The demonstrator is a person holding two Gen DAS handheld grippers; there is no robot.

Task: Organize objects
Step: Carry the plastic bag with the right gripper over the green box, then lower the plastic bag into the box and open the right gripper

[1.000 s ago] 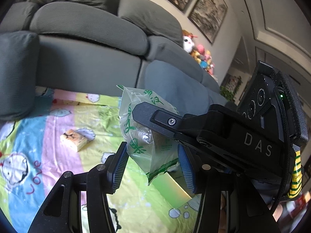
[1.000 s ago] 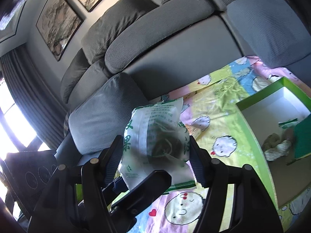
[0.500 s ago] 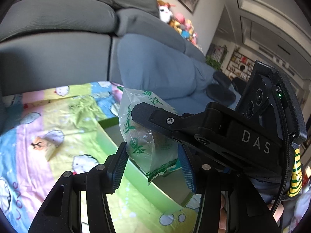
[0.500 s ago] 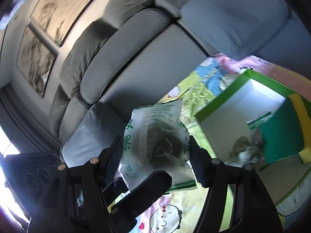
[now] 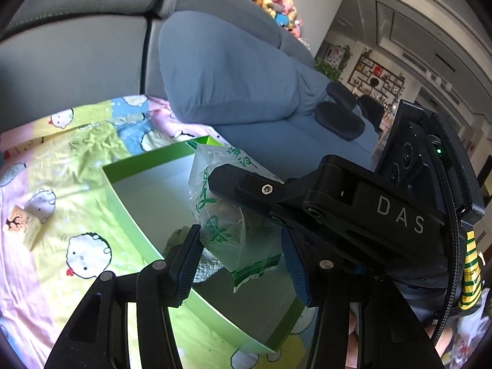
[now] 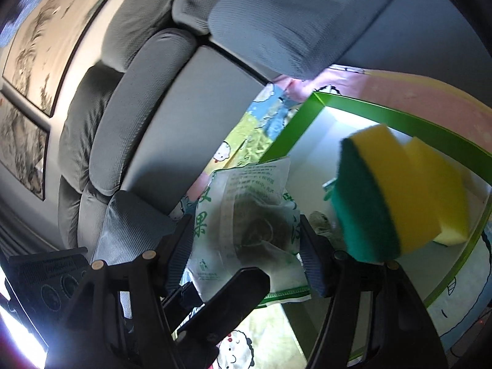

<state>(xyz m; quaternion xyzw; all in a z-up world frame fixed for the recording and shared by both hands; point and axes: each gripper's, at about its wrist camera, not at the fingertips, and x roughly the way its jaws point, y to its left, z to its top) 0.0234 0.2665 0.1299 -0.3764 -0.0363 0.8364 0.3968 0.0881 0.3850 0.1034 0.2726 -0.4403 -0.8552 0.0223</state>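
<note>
A clear plastic packet with green print [image 5: 226,212] sits between the fingers of both grippers, over the open green box [image 5: 129,198]. My left gripper [image 5: 240,250] and my right gripper [image 6: 249,246] both press on the packet [image 6: 255,227] from opposite sides. In the left wrist view the other gripper's black body [image 5: 338,206] crosses the packet. A yellow and green sponge [image 6: 399,193] looms at the right of the right wrist view, in front of the box [image 6: 353,104]; I cannot tell what bears it. A crumpled pale thing [image 6: 321,221] lies in the box.
The box stands on a pastel cartoon-print sheet [image 5: 77,246] in front of a grey sofa [image 5: 77,52]. A small tan carton [image 5: 23,226] lies on the sheet left of the box. A blue-grey cushion [image 5: 227,70] lies behind the box.
Both grippers have carried the packet to the right, from over the sheet to above the green box. The sponge now looms large in the right wrist view.
</note>
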